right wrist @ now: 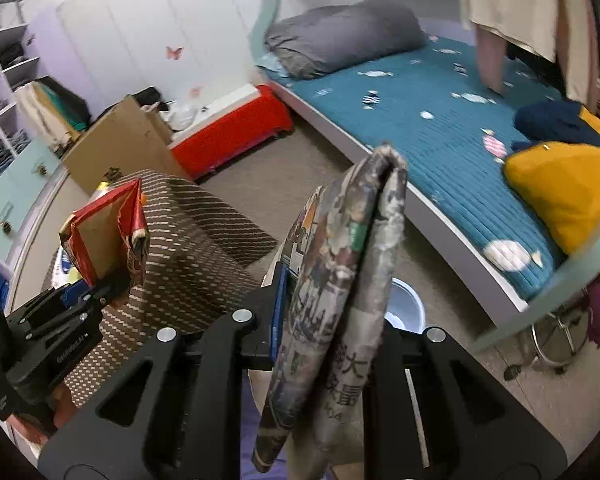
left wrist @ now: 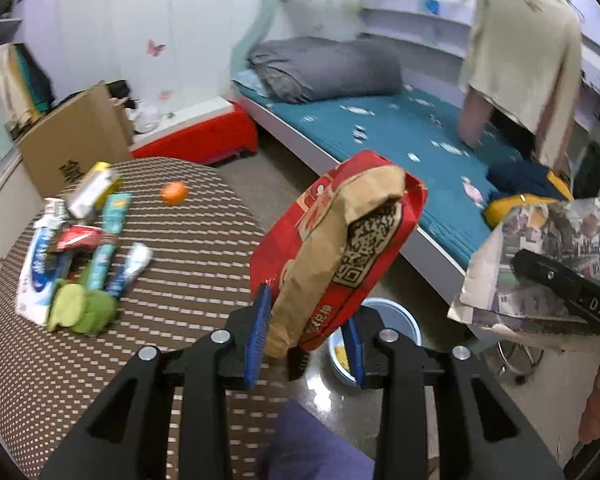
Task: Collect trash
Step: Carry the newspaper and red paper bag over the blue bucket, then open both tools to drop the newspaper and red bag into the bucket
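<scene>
big bed with teal quilted cover (left wrist: 400, 136) at back, round brown dotted desk (left wrist: 172, 248) left. pale blue plastic bin (left wrist: 396, 316) on floor between. left gripper (left wrist: 305, 338) fingers clamp red-and-brown paper bag (left wrist: 340, 248); right gripper (right wrist: 328, 312) fingers pinch folded newspaper (right wrist: 340, 280), both above bin.

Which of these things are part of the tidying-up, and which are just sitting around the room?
Part of the job:
- red paper bag, clamped in the left hand-held gripper
- folded newspaper, clamped in the right hand-held gripper
- pale blue bin on the floor
- wrappers and tubes on the round table

Just lying about:
- bed
- grey duvet
- yellow cushion
- cardboard box
</scene>
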`<state>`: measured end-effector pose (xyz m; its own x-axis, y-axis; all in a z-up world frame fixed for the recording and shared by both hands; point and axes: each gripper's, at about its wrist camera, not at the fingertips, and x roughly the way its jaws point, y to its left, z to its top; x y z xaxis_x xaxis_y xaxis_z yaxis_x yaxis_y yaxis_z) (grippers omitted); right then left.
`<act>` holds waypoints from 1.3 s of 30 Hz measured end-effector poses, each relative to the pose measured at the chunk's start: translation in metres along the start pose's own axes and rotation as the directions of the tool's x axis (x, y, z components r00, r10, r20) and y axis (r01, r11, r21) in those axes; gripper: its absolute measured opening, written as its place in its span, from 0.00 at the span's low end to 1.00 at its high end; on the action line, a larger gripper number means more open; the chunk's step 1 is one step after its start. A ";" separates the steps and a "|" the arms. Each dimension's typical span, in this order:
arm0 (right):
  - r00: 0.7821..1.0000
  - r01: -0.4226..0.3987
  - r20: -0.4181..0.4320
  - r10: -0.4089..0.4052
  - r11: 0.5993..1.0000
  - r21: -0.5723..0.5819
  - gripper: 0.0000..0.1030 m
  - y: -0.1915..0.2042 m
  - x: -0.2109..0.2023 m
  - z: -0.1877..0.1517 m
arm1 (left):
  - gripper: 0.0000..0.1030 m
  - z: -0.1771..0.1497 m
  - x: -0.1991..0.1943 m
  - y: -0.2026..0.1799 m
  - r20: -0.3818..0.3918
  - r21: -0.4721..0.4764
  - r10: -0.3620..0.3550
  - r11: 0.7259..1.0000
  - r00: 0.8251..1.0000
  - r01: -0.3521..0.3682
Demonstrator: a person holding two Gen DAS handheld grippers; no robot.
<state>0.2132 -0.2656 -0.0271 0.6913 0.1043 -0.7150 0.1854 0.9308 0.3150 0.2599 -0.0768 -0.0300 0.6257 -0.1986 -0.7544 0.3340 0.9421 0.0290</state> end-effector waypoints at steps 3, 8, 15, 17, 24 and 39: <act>1.000 0.026 -0.013 -0.025 0.999 0.029 0.15 -0.016 0.003 -0.005 | 0.32 -0.002 0.016 -0.021 -0.040 0.038 -0.020 0.999 0.999 0.022; 0.996 0.080 -0.044 -0.077 0.994 0.068 0.15 -0.041 0.011 -0.015 | 0.32 -0.010 0.044 -0.054 -0.117 0.109 -0.042 0.993 0.992 0.055; 0.988 0.146 -0.076 -0.137 0.979 0.140 0.15 -0.071 0.024 -0.024 | 0.33 -0.019 0.090 -0.096 -0.222 0.187 -0.031 0.980 0.975 0.074; 0.984 0.172 -0.080 -0.161 0.972 0.157 0.15 -0.081 0.026 -0.025 | 0.33 -0.017 0.102 -0.107 -0.237 0.201 -0.026 0.977 0.971 0.075; 0.980 0.193 -0.095 -0.176 0.955 0.224 0.15 -0.107 0.031 -0.028 | 0.75 -0.005 0.115 -0.127 -0.161 0.206 -0.026 0.977 0.987 0.059; 0.980 0.151 -0.149 -0.128 0.977 0.151 0.09 -0.083 0.080 -0.013 | 0.75 -0.009 0.118 -0.067 -0.185 0.116 0.042 0.993 0.982 -0.021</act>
<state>0.2437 -0.3297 -0.1182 0.5499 0.0353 -0.8345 0.3911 0.8719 0.2946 0.3046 -0.1610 -0.1268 0.4984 -0.1052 -0.8606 0.4000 0.9086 0.1206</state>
